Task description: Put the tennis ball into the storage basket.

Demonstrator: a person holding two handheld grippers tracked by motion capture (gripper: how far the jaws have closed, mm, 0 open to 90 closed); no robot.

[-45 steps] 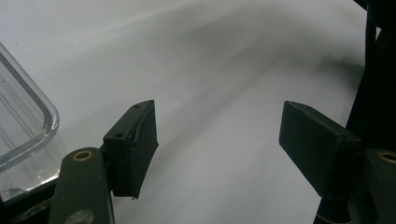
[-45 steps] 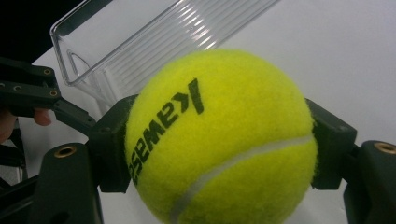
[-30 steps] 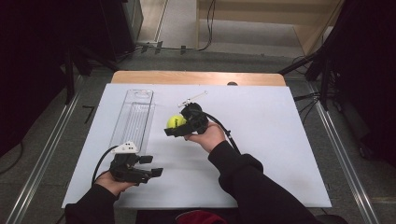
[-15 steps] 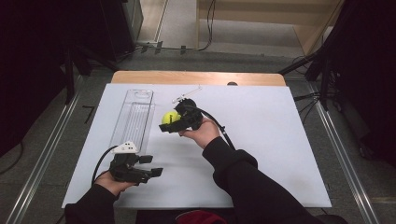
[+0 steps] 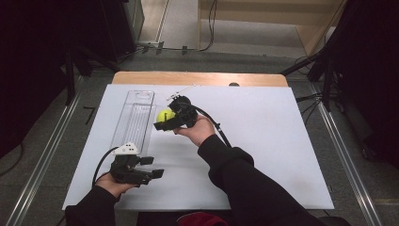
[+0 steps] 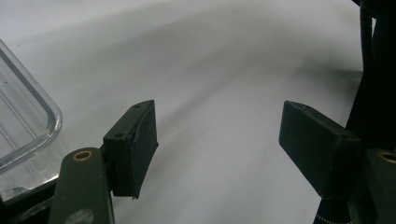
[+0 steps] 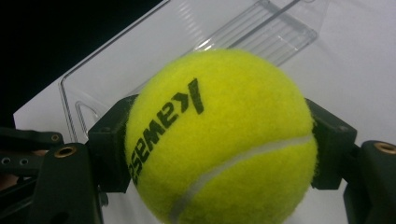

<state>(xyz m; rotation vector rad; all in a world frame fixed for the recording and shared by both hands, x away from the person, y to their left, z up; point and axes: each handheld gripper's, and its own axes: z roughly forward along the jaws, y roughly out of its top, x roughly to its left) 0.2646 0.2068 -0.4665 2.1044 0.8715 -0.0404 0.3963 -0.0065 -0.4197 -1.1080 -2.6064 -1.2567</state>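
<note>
Right gripper (image 5: 164, 121), just left of centre in the high view, clamped on a yellow tennis ball (image 5: 164, 115). Held up in the right hand (image 5: 197, 130), clear of the white table (image 5: 263, 136), with the ball just beside the right edge of a long clear plastic tray (image 5: 134, 120). In the right gripper view, ball (image 7: 219, 135) large in the middle of the frame, pressed between the two black pads at its left and right sides; black lettering across its upper left, a pale seam curving across its lower half. Behind it, tray (image 7: 196, 42) stretching from the left of the frame toward the upper right, ribbed along its floor, lying flat on the white surface.

Left gripper (image 5: 146, 172) at the lower left of the high view, low over the table near its front edge, held in the left hand (image 5: 110, 181), well apart from the ball. Pointing toward the right of the frame, just below the near end of the tray. In the left gripper view (image 6: 217, 149), jaws spread wide with nothing between them, bare white table showing through the gap. Rounded corner of the tray (image 6: 28, 126) at the left edge of that view, beside the left pad. Dark cable (image 6: 376, 74) hanging down the right edge.
</note>
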